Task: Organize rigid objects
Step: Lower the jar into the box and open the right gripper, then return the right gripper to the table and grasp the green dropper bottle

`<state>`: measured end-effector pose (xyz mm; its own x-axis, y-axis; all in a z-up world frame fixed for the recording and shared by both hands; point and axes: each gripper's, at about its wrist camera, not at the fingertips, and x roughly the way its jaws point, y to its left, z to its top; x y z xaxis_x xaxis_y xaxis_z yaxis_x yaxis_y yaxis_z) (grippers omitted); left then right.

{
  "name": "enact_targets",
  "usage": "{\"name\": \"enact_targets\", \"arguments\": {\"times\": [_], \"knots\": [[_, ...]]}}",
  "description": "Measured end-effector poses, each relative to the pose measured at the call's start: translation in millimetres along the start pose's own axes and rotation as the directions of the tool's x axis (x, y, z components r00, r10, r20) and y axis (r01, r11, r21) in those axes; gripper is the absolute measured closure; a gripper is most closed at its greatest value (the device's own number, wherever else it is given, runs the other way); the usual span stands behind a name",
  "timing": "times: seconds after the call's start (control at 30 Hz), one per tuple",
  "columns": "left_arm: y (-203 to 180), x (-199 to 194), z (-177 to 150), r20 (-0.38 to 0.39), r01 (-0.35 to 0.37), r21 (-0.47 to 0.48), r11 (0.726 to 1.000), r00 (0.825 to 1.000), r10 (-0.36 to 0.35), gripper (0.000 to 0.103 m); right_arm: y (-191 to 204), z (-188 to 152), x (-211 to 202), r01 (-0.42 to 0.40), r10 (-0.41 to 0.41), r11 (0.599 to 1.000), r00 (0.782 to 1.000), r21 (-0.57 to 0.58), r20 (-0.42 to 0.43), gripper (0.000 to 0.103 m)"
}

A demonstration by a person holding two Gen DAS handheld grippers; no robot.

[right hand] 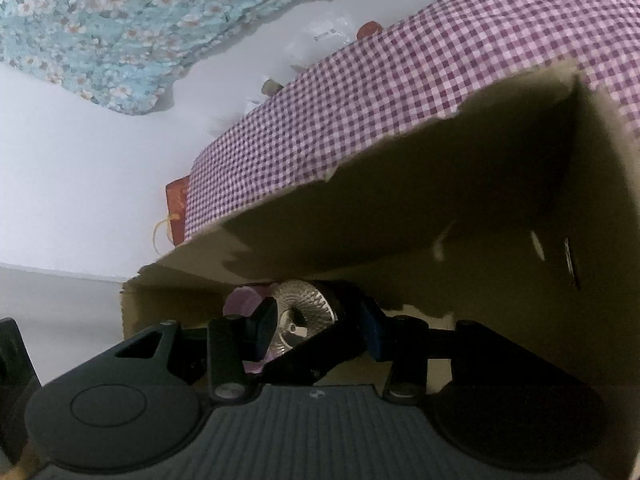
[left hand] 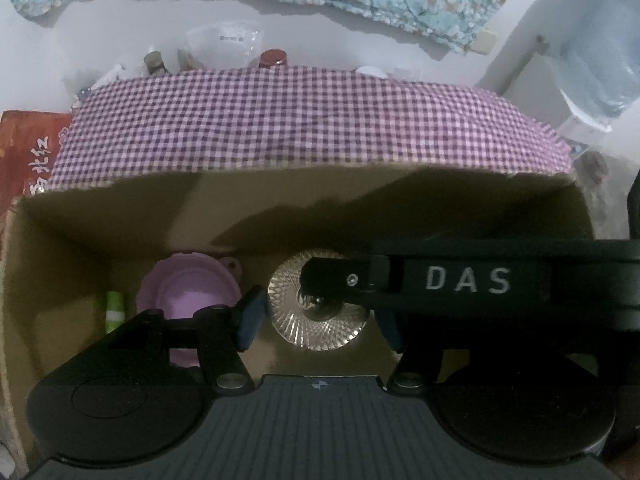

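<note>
The left gripper (left hand: 316, 316) hangs wide open over a ribbed glass dish (left hand: 318, 308) on the floor of the cardboard box (left hand: 100, 220), holding nothing. The right gripper (right hand: 316, 328), also open, reaches in beside the dish; whether it touches is unclear. I judge the dish stiff, slippery, breakable and fairly heavy, best pinched across its rim. A lilac plastic dish (left hand: 188, 292) lies just beside it. Readable: "DAS" on the right gripper's arm.

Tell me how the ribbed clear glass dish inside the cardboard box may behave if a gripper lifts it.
The ribbed clear glass dish looks rigid and probably brittle, so it may chip against the cardboard box. Its shiny surface seems slippery for the pads. Being round, it might roll if set on edge.
</note>
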<state>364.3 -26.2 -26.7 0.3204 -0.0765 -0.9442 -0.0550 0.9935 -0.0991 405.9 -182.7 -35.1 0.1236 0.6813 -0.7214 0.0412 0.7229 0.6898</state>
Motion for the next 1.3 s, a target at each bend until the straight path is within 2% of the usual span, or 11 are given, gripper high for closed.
{"name": "enact_targets", "arguments": {"times": [0.13,0.3,0.43,0.6,0.73,0.83,1.0,1.13,1.3], "knots": [[-0.9,-22.0,-2.7,0.025,0.022,-0.009,1.0,0.999,-0.022,0.039,8.7,-4.3,-26.4,-0.019,0.02,1.0,0.998,-0.015,0.052,0.055],[-5.5,-67.1,-16.6,0.077,0.06,0.016,0.998,0.995,-0.061,0.037,23.2,-26.1,-77.1,-0.085,0.089,0.995,0.989,-0.045,0.121,0.055],[-4.8,-114.0,-37.7,0.129,0.112,0.032,0.993,0.985,-0.115,0.035,32.0,-62.4,-123.1,-0.144,0.157,0.986,0.973,-0.085,0.17,0.055],[-7.6,-171.9,-86.0,0.224,0.1,0.155,0.983,0.965,-0.134,0.03,32.4,-121.0,-171.9,-0.211,0.238,0.968,0.943,-0.136,0.234,0.054],[-1.8,-193.3,-129.4,0.273,0.09,0.195,0.977,0.952,-0.142,0.027,19.7,-163.8,-188.9,-0.239,0.272,0.96,0.924,-0.148,0.27,0.054],[8.2,-193.3,-158.7,0.288,0.099,0.185,0.978,0.946,-0.15,0.027,8.7,-192.0,-185.0,-0.234,0.262,0.963,0.923,-0.132,0.28,0.054],[31.6,-173.1,-196.5,0.276,0.164,0.12,0.979,0.942,-0.192,0.027,-9.8,-233.1,-161.1,-0.19,0.209,0.977,0.939,-0.095,0.272,0.054],[37.7,-147.6,-218.3,0.268,0.167,0.101,0.981,0.945,-0.189,0.027,1.5,-255.7,-145.8,-0.054,0.105,0.983,0.95,-0.178,0.294,0.054],[30.7,-124.0,-238.1,0.267,0.145,0.135,0.98,0.947,-0.177,0.028,26.7,-262.4,-120.0,0.024,0.05,0.954,0.97,-0.299,0.238,0.054]]}}
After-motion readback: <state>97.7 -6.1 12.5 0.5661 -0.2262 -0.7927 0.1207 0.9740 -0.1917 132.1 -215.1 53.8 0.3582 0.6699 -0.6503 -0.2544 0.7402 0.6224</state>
